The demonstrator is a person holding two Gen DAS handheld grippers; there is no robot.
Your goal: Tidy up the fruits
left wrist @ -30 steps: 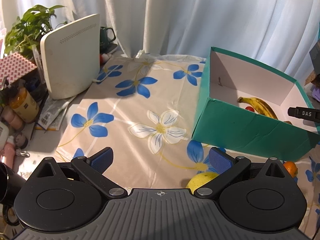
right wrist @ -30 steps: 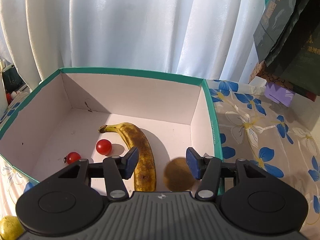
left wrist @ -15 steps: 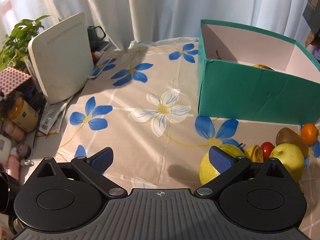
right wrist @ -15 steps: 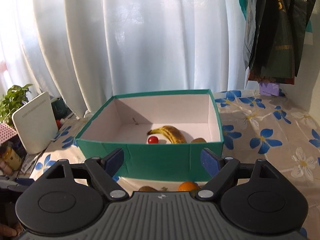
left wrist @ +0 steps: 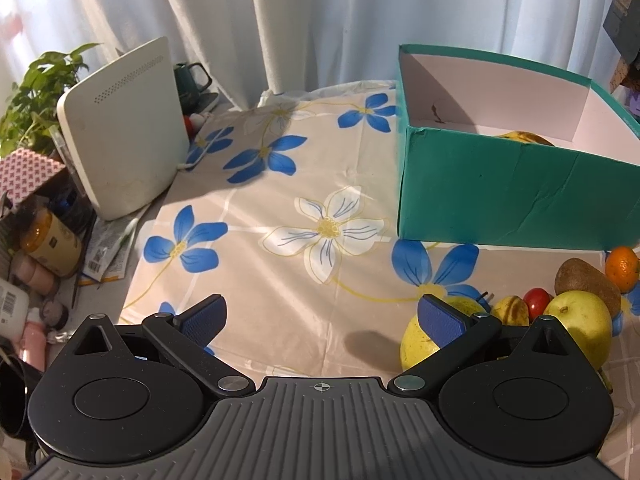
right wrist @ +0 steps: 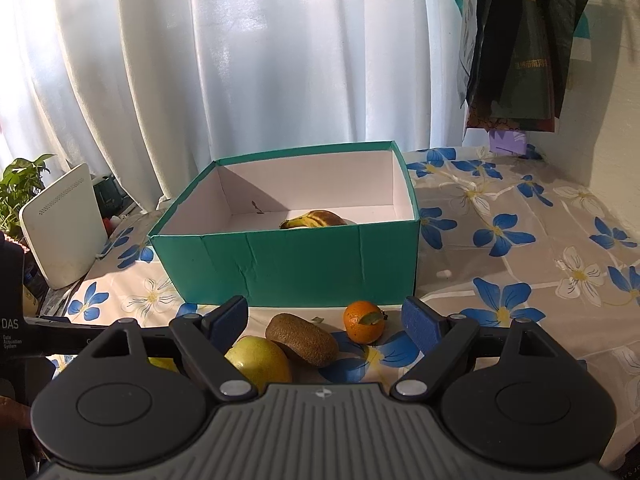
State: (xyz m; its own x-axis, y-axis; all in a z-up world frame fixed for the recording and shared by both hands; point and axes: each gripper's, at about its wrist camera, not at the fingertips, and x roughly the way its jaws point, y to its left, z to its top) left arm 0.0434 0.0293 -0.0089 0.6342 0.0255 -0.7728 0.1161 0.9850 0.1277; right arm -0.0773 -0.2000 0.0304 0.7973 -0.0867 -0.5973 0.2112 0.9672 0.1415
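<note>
The right gripper [right wrist: 325, 316] stands with its blue ribbed pads wide apart, having just opened, nothing between them. Beyond it lie a fuzzy brown oval kiwi [right wrist: 302, 339], a dimpled round mandarin [right wrist: 363, 321] and a smooth yellow-green apple [right wrist: 260, 362] on the glossy flowered tablecloth [right wrist: 520, 248]. A spotted banana [right wrist: 314, 219] rests inside the teal cardboard box [right wrist: 288, 264]. The left gripper [left wrist: 320, 318] also gapes empty.

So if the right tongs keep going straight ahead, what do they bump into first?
Probably the kiwi. It lies on the cloth right between the open right tongs, with the small orange beside it and the green box behind. Depth is hard to judge.
</note>
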